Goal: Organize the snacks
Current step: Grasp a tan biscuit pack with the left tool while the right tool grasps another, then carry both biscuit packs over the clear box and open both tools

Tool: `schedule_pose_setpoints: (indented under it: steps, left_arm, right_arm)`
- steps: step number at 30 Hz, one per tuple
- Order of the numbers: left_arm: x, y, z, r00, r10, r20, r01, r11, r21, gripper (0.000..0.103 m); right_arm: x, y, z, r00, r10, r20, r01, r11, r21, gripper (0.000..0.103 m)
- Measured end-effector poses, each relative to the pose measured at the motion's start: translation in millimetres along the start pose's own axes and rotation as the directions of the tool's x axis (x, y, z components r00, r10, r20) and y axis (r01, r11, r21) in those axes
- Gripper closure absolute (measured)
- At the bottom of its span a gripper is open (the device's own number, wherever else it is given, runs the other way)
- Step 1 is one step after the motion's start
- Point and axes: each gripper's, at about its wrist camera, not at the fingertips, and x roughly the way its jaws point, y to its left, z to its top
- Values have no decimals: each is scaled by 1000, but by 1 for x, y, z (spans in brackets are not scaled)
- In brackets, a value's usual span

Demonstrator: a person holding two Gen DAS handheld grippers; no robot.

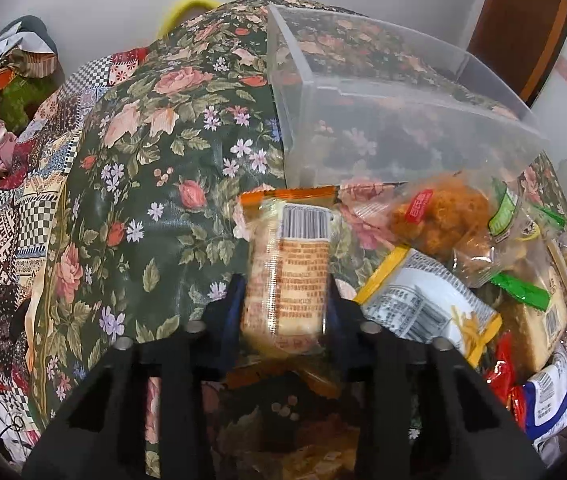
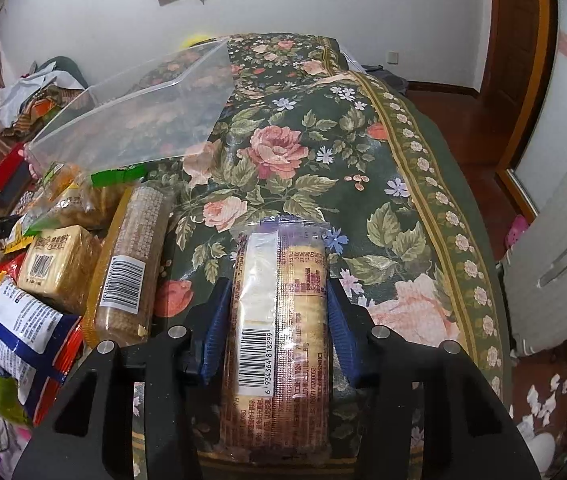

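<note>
My left gripper [image 1: 285,300] is shut on an orange-trimmed cracker pack [image 1: 287,268], held above the floral cloth just in front of the clear plastic bin [image 1: 403,120]. My right gripper [image 2: 279,304] is shut on a purple-trimmed cracker pack [image 2: 279,320], to the right of the snack pile. The clear bin also shows in the right wrist view [image 2: 143,116], at the upper left. A pile of snacks lies beside it: a fried snack bag [image 1: 447,216], a white and yellow pack [image 1: 427,308], a long cracker pack [image 2: 127,268] and a yellow biscuit block [image 2: 59,264].
The table is covered with a dark green floral cloth [image 2: 323,160]. More packets, red [image 1: 503,376] and blue and white [image 2: 19,324], lie at the pile's edge. Clutter sits at the far left [image 1: 11,80]. A white appliance [image 2: 555,264] stands beside the table on the right.
</note>
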Motion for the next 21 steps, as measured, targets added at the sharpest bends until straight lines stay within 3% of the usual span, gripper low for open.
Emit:
schedule_pose_setpoints:
  steps: [12,21]
  left_arm:
    - [-48,5,-6,992,57,113,-55,998,-17,69]
    - [-104,1,7,968,47,247,-33,998,-58,69]
  right_arm:
    - [-30,12,29,992,58,113,-58,998,-3,61]
    - [-57,45,62,969,110,222,-92,992,-88,61]
